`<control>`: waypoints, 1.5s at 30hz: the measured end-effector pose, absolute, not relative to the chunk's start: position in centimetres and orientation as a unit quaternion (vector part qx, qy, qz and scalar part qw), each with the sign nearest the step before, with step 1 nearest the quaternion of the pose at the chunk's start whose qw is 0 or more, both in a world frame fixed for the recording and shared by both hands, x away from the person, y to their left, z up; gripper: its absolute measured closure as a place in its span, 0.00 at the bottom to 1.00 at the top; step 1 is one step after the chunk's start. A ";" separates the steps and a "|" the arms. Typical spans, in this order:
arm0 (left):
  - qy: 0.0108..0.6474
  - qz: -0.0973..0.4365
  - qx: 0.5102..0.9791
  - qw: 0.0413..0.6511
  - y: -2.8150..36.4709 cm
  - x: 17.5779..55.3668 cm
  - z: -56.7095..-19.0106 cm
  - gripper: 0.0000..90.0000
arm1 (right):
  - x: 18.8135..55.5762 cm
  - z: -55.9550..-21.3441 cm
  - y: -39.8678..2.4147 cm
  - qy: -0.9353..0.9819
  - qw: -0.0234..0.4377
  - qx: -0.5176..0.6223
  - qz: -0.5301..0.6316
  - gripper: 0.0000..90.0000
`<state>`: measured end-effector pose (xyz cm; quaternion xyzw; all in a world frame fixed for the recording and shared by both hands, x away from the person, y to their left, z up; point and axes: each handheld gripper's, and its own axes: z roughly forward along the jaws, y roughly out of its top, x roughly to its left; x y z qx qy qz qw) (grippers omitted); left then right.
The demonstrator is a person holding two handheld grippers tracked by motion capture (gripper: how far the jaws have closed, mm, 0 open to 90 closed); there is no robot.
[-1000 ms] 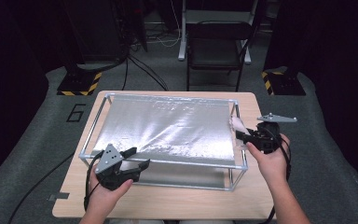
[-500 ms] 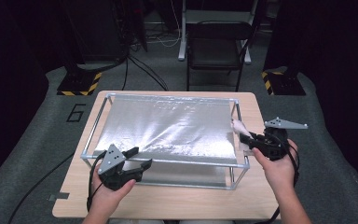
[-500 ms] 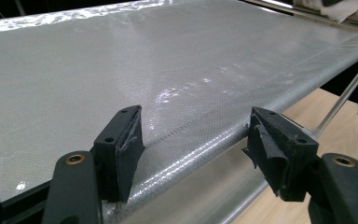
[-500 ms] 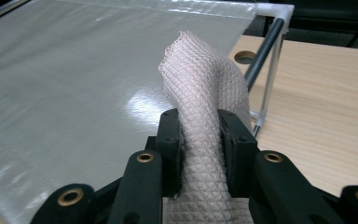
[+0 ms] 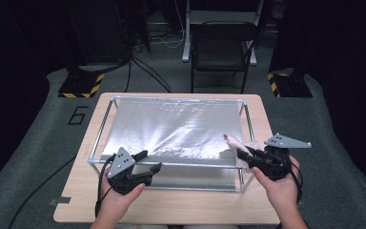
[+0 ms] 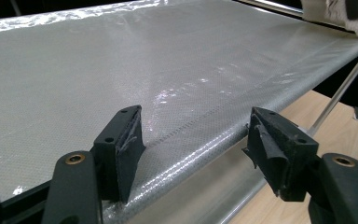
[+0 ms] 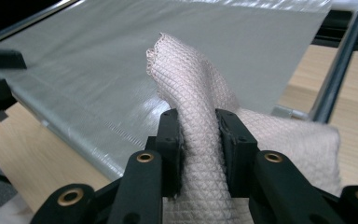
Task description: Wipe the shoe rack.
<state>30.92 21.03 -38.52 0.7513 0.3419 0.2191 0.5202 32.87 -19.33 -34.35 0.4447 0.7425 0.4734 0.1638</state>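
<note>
Right gripper view: the right gripper [image 7: 199,154] pinched a pale pink waffle-weave cloth [image 7: 196,98], its jaws having just closed; lower left in the high view, the left gripper [image 5: 148,160] gaped over the silvery plastic sheet [image 5: 171,126].

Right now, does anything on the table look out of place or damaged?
Nothing looks damaged or spilled. The silvery sheet lies flat on its metal frame, with only shiny glare. The one loose thing is the pale quilted cloth, bunched up in the right gripper at the frame's right end.

Glossy woven sheet [image 5: 176,131], quilted matt cloth [image 7: 200,121], metal frame [image 5: 245,119], wooden table [image 5: 171,207].
</note>
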 end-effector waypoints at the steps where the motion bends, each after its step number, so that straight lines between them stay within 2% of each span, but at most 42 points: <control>1: 0.343 0.215 0.750 0.523 21.0 30.9 -38.5 0.39 | 32.8 -34.6 -19.2 0.746 0.164 0.442 0.471 0.80; 10: 0.324 0.218 0.761 0.518 21.2 30.4 -38.2 0.39 | 32.5 -35.5 -19.3 0.744 0.173 0.442 0.471 0.81; 19: 0.340 0.227 0.753 0.515 22.9 30.4 -38.3 0.40 | 32.2 -35.4 -19.4 0.740 0.179 0.445 0.471 0.81; 33: 0.347 0.221 0.751 0.516 22.8 30.5 -38.4 0.41 | 28.0 -35.6 -20.0 0.738 0.170 0.425 0.496 0.82; 41: 0.340 0.227 0.755 0.513 22.6 30.5 -38.5 0.41 | 27.0 -38.0 -19.8 0.748 0.186 0.430 0.470 0.82; 45: 0.337 0.228 0.756 0.513 22.6 30.6 -38.5 0.41 | 27.2 -39.1 -20.1 0.741 0.177 0.439 0.476 0.82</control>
